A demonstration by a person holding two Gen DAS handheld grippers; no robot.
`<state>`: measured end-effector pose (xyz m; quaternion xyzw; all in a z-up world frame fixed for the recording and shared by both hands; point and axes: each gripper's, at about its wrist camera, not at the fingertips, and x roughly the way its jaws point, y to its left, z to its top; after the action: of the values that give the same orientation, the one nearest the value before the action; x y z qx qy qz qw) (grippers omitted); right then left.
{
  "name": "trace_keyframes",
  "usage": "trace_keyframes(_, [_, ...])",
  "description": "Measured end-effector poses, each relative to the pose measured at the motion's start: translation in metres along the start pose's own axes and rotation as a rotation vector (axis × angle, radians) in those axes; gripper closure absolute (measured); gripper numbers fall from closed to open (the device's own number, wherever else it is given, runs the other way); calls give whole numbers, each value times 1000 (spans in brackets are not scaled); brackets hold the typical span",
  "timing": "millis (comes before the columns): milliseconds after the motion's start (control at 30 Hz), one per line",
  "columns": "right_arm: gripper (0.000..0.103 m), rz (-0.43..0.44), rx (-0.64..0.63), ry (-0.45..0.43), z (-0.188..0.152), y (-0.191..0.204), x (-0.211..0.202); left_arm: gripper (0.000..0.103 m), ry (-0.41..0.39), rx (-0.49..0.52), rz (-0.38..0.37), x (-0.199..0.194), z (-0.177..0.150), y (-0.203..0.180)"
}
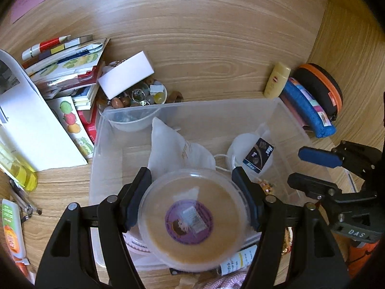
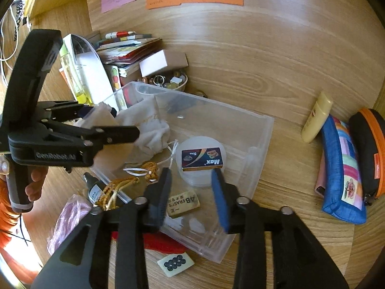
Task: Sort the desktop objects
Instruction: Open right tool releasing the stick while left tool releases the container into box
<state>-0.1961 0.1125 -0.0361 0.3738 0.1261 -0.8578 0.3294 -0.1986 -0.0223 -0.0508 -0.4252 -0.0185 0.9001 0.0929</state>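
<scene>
your left hand-held gripper (image 1: 192, 187) grips a round lidded tub (image 1: 192, 219) over the clear bin (image 1: 284, 110); the right hand-held gripper (image 2: 191, 187) holds nothing.

the tub hides much of the bin floor in the left view, and its purple label is too blurred to read. both left pads press the tub's sides. only the right view shows the eraser (image 2: 184, 203) between the right pads, which stand part open and clear of it. the "max" box (image 2: 203, 159) lies just beyond them on a white disc (image 2: 192, 178), all inside the bin on the worktop (image 2: 264, 60).
</scene>
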Motion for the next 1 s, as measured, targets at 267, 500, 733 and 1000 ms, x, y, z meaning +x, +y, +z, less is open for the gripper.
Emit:
trace_keyframes(267, [47,-32,-16,-42,0,10,-16,32,-60,-1,15,-25,0,-4])
trace_keyframes(500, [29,-70,-12,-88,-3,16,-38,18,-137,-26,55,-63,-7,5])
trace_keyframes(733, [24,-111,-14,-124,-12,25,-56,5,-177,-32,117,-88,-27,7])
trace_keyframes(1000, [21,-100,-14,-127,-31,33,-69,4,-121,-21,132,-84,-63,-10])
